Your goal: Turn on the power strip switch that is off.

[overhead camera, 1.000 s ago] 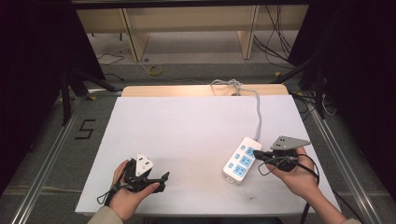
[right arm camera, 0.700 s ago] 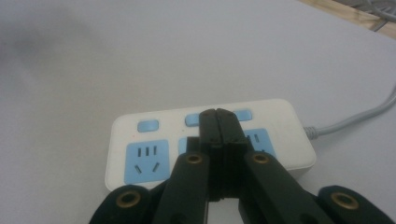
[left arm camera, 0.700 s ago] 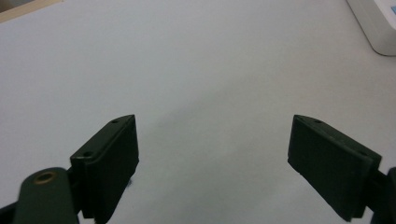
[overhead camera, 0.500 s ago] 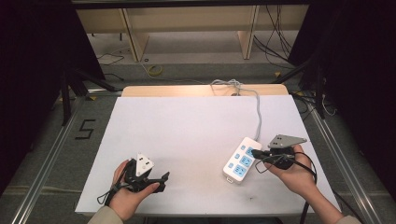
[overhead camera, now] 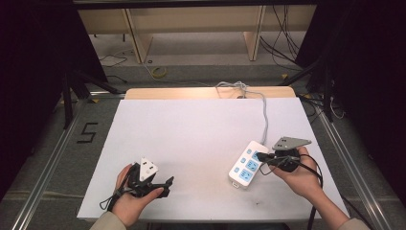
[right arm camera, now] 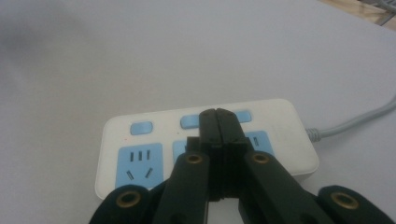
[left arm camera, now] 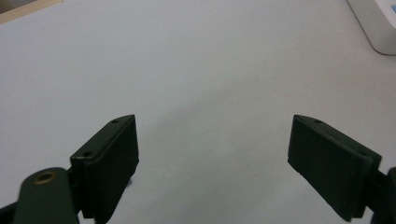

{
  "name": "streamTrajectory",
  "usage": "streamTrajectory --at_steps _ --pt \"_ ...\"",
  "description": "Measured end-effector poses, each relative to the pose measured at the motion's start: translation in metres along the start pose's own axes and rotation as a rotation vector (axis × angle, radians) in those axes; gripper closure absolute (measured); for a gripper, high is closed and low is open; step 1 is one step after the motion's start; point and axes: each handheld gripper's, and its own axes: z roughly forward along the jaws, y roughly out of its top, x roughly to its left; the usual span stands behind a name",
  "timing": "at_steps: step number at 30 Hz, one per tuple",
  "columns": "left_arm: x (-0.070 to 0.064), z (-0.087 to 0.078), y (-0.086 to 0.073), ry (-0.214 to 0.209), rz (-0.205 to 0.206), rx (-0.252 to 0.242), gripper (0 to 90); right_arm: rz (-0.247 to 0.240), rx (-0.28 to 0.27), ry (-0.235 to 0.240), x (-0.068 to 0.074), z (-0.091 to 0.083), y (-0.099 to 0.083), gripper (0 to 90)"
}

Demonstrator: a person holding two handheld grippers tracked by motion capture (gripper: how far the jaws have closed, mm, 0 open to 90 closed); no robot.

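Black "5" marked on the floor (overhead camera: 57,143), apparently tape (overhead camera: 87,132)

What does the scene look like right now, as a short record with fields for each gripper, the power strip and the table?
left gripper: open, jaws wide apart over bare table, holding nothing
right gripper: shut, tips over the middle blue switch of the power strip
power strip: white, blue sockets and switches, flat near the right hand
cord: grey, runs to the far edge
table: white top
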Motion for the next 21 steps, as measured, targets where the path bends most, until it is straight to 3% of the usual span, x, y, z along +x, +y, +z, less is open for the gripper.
streamTrajectory --at_steps 21 --pt "0.0 0.0001 0.0001 0.0 0.001 0.0 16.0 0.0 0.009 0.016 0.002 0.0087 0.0064 90.0"
